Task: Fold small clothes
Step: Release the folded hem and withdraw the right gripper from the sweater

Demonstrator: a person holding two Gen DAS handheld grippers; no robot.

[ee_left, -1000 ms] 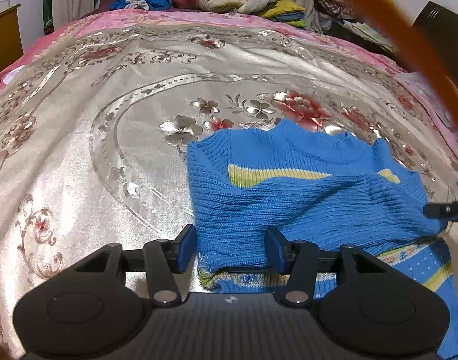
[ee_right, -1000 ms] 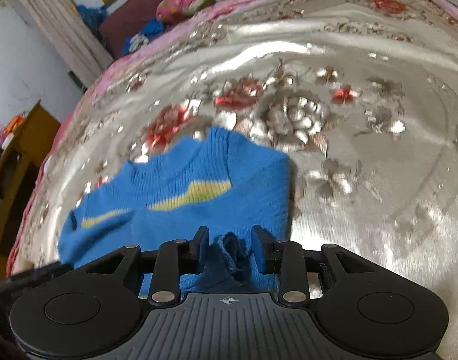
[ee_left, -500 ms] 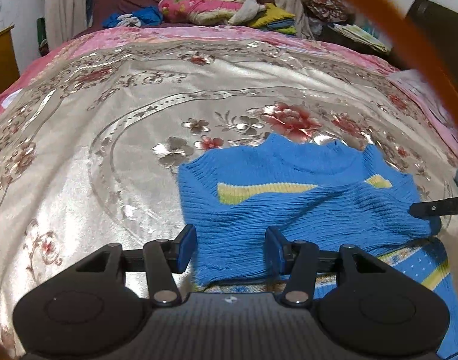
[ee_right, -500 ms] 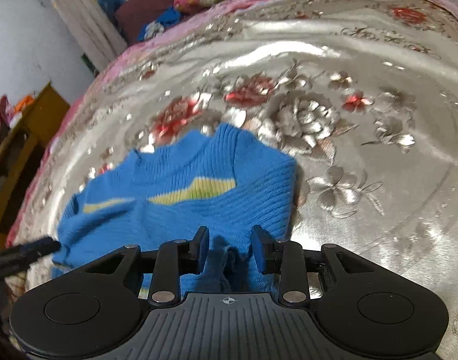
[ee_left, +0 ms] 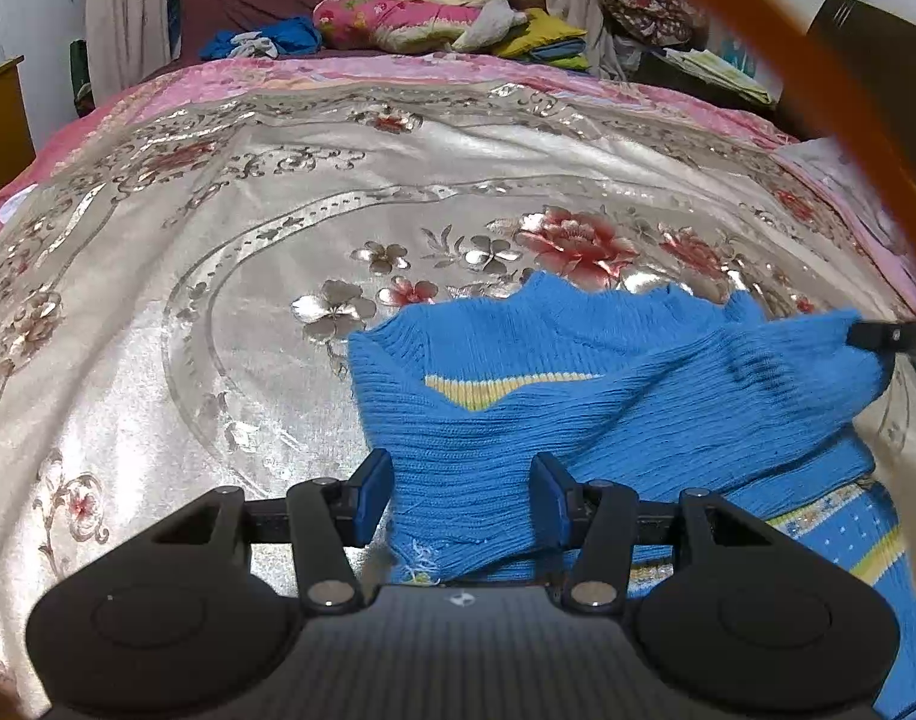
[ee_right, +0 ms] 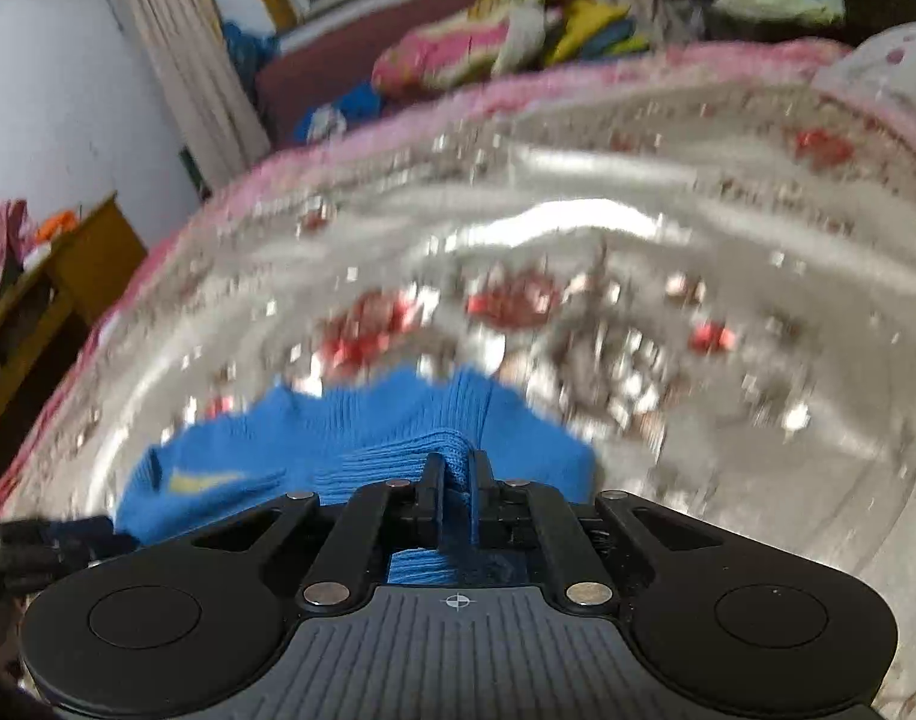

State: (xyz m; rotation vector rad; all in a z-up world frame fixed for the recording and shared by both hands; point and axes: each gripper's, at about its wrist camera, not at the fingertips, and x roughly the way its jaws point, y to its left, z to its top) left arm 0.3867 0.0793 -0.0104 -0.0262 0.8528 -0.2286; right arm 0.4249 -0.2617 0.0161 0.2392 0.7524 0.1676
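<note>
A small blue knit sweater (ee_left: pixel 578 414) with a yellow stripe lies partly folded on the silver floral bedspread (ee_left: pixel 218 276). My left gripper (ee_left: pixel 461 495) is open, its jaws standing either side of the sweater's near-left folded edge. My right gripper (ee_right: pixel 456 468) is shut on a pinch of the sweater (ee_right: pixel 362 450) and lifts it; in the left wrist view its dark tip (ee_left: pixel 890 336) holds the raised blue fabric at the far right. The right wrist view is motion-blurred.
Pillows and folded bedding (ee_left: pixel 434 18) are piled at the head of the bed. A wooden cabinet (ee_right: pixel 68 264) stands beside the bed's left side. An orange strap (ee_left: pixel 818 78) crosses the upper right of the left wrist view.
My right gripper has closed on the sweater and lifted the fabric up. The left gripper stayed open at the near-left edge, shifting slightly forward over it.
</note>
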